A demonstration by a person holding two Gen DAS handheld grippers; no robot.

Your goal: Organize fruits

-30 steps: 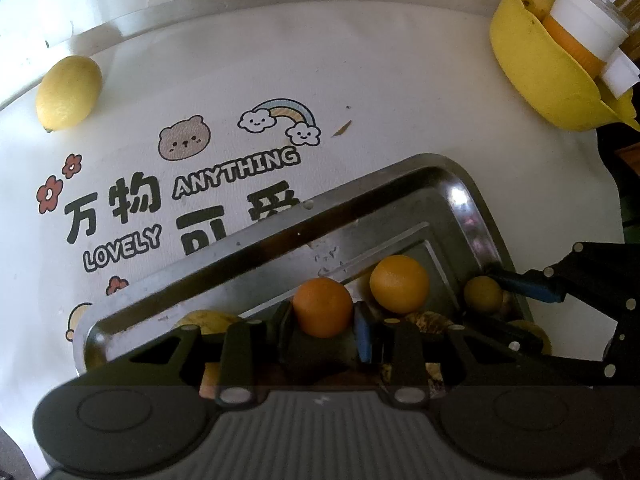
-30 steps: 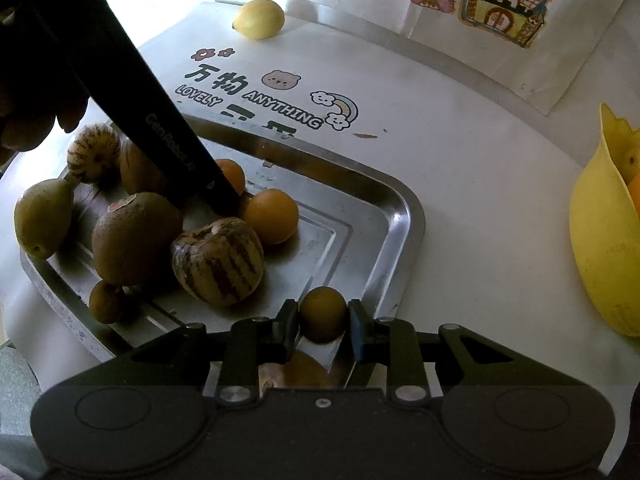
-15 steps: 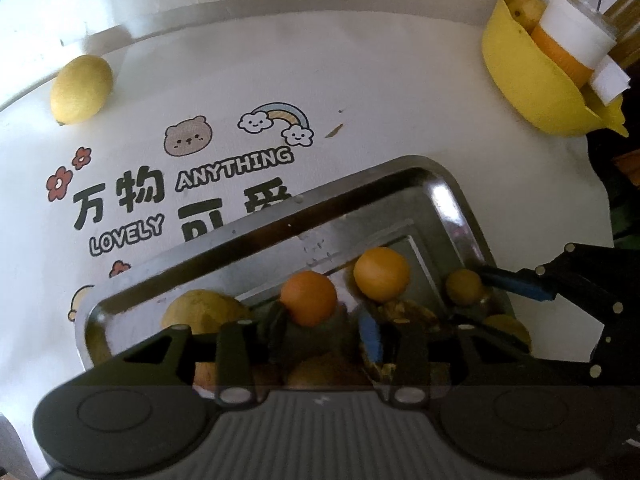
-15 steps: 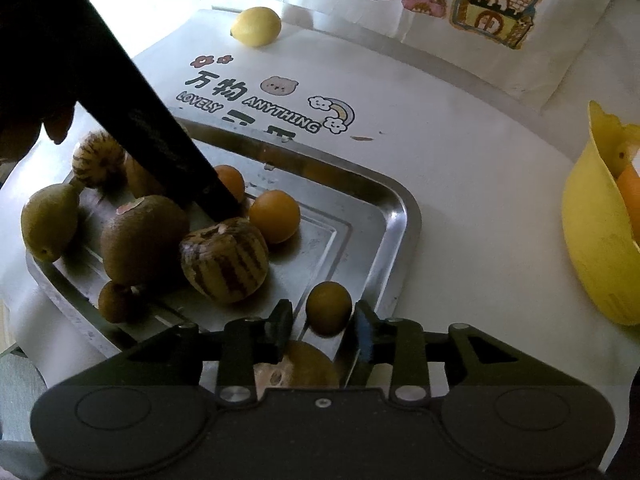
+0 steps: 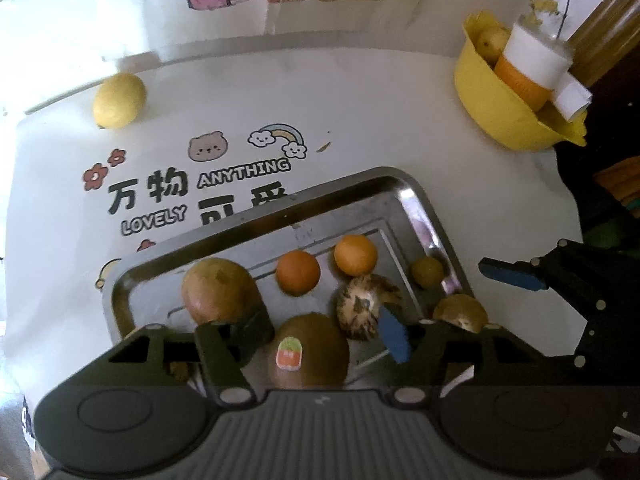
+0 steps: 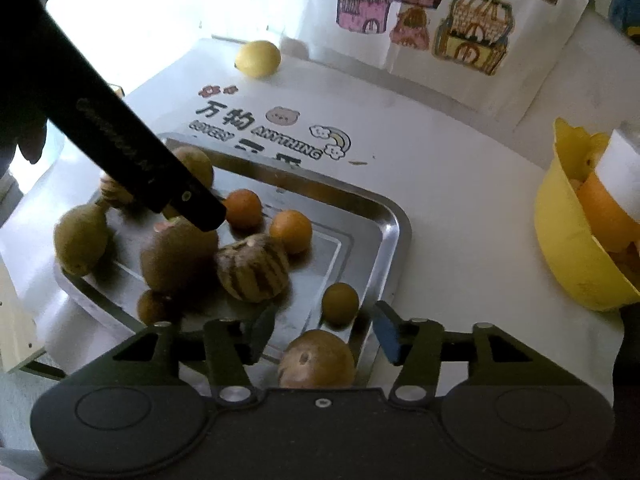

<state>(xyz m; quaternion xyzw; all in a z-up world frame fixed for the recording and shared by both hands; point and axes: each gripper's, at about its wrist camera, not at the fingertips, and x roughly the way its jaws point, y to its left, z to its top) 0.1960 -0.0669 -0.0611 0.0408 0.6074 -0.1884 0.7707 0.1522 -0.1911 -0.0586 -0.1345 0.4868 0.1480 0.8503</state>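
A steel tray (image 5: 416, 196) (image 6: 394, 224) holds several fruits: two oranges (image 5: 298, 273) (image 6: 291, 231), a kiwi with a sticker (image 5: 308, 350) (image 6: 178, 254), a striped melon-like fruit (image 5: 360, 306) (image 6: 252, 266), a small yellow-brown round fruit (image 5: 427, 272) (image 6: 340, 303) and a brown one (image 6: 316, 360). My left gripper (image 5: 324, 330) is open above the kiwi, empty. My right gripper (image 6: 324, 330) is open over the tray's near corner, empty, with the small round fruit lying just ahead of it.
A lemon (image 5: 119, 100) (image 6: 258, 58) lies on the printed white tablecloth beyond the tray. A yellow bowl (image 5: 496, 108) (image 6: 568, 248) with fruit and a white-and-orange cup (image 5: 532, 64) stands at the right. A wall with house drawings is behind.
Both grippers opened. The left let go of an orange and the right let go of the small round fruit; both fruits now lie in the tray. Both grippers drew back and up.
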